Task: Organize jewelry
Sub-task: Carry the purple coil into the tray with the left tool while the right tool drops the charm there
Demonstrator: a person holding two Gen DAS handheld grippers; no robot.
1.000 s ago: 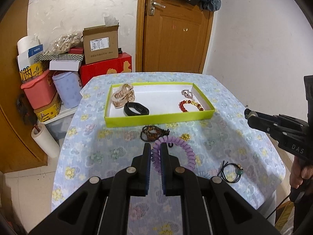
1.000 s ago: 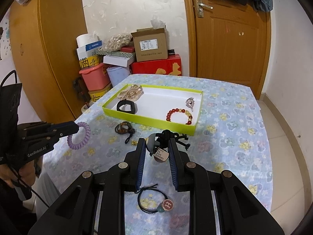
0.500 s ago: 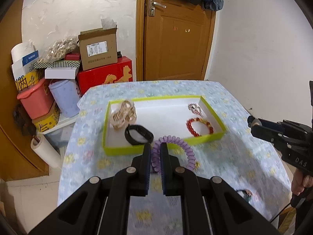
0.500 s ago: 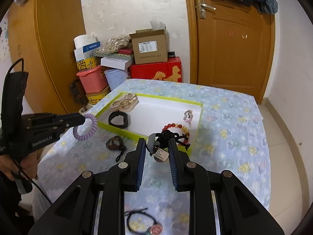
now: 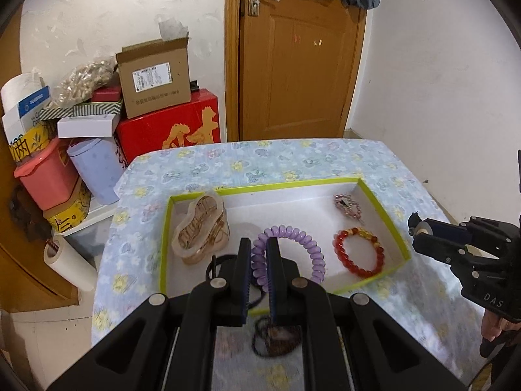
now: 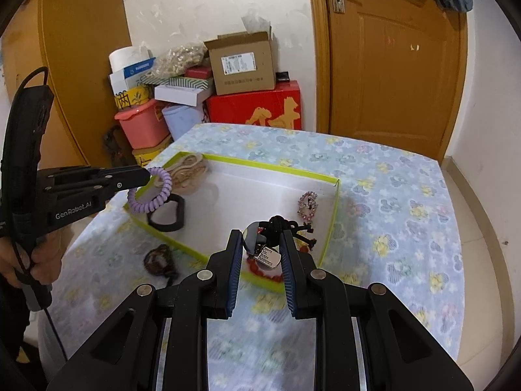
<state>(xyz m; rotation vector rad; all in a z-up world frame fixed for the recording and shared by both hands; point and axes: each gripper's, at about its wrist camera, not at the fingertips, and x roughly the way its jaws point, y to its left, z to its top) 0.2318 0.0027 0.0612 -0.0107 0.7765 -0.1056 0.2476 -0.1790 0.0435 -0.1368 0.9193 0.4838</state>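
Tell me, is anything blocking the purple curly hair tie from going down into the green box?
Nothing visible blocks it. The left gripper holds the purple coil hair tie over the green-rimmed tray. Below it lies bare white floor, with the beige hair claw on one side and the red bead bracelet on the other.

Domestic room, in use partly for storage.
A wooden door [image 5: 293,65] with lever handle, a floral-clothed table [image 6: 390,179], and stacked boxes [image 5: 153,81] and plastic tubs [image 5: 45,176] against the wall indicated a home.
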